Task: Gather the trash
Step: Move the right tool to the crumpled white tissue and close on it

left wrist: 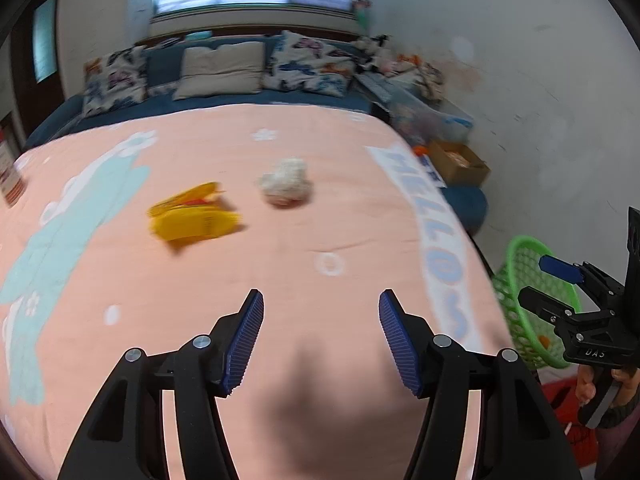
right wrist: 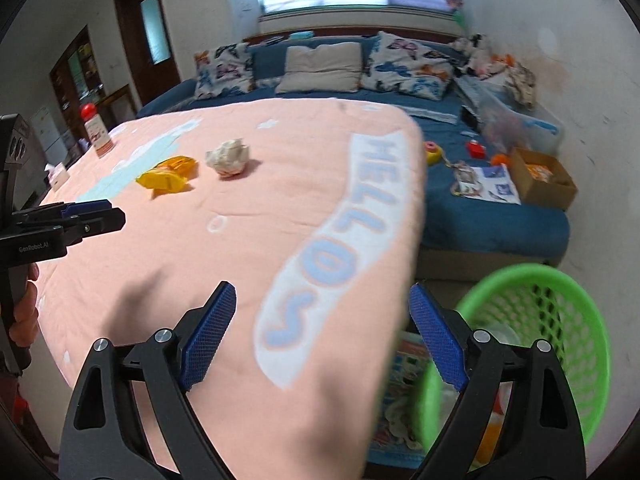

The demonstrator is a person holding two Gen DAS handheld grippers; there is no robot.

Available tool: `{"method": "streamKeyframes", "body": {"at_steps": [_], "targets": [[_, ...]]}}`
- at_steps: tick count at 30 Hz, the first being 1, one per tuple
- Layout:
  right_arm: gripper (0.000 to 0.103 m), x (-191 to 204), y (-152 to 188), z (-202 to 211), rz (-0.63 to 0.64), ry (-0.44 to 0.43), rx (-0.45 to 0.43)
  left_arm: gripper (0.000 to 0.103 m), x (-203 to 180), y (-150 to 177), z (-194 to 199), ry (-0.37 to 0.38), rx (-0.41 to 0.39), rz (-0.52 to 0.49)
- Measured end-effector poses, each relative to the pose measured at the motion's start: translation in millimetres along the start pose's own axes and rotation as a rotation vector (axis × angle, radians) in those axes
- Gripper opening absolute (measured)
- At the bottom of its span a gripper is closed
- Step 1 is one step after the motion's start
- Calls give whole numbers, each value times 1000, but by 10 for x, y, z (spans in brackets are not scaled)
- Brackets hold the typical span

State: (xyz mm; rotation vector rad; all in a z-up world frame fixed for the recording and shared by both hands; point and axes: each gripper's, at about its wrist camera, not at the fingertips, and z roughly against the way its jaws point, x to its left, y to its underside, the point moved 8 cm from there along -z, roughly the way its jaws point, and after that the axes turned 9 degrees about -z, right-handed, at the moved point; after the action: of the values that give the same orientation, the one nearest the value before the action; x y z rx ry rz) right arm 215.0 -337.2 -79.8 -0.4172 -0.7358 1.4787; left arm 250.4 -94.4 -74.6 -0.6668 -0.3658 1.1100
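A yellow crumpled wrapper [left wrist: 194, 216] and a white crumpled paper ball [left wrist: 286, 182] lie side by side on the pink blanket [left wrist: 304, 240]; both also show in the right wrist view, the wrapper [right wrist: 168, 176] left of the ball [right wrist: 228, 157]. My left gripper [left wrist: 320, 320] is open and empty, hovering over the blanket short of both. My right gripper [right wrist: 322, 312] is open and empty at the blanket's right edge, beside a green mesh basket [right wrist: 560, 320]. The basket [left wrist: 532, 304] stands on the floor right of the table.
A red-capped bottle [right wrist: 96, 132] stands at the blanket's far left edge. Behind is a blue sofa [right wrist: 492, 216] with pillows, toys, papers and a cardboard box [right wrist: 544, 180]. The left gripper shows in the right wrist view [right wrist: 96, 212], the right gripper in the left wrist view [left wrist: 556, 280].
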Motion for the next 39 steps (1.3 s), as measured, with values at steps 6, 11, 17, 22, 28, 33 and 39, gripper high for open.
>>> {"method": "streamKeyframes", "body": {"at_steps": [6, 11, 17, 22, 28, 33, 39], "targets": [[88, 466, -215, -370, 61, -57, 33, 58, 499, 72, 65, -52, 2, 68], [88, 806, -408, -723, 96, -93, 56, 58, 866, 155, 101, -79, 9, 119], [88, 1076, -626, -1151, 110, -118, 85, 58, 1193, 194, 67, -93, 18, 157], [88, 1213, -793, -1506, 107, -122, 104, 58, 1340, 163, 2, -90, 24, 165], [87, 1304, -945, -1839, 75, -137, 127, 58, 1408, 104, -103, -80, 32, 163], [86, 1358, -1011, -2009, 78, -126, 138, 58, 1434, 63, -202, -71, 40, 160], [81, 1360, -1036, -2164, 72, -119, 156, 58, 1411, 28, -317, -60, 53, 151]]}}
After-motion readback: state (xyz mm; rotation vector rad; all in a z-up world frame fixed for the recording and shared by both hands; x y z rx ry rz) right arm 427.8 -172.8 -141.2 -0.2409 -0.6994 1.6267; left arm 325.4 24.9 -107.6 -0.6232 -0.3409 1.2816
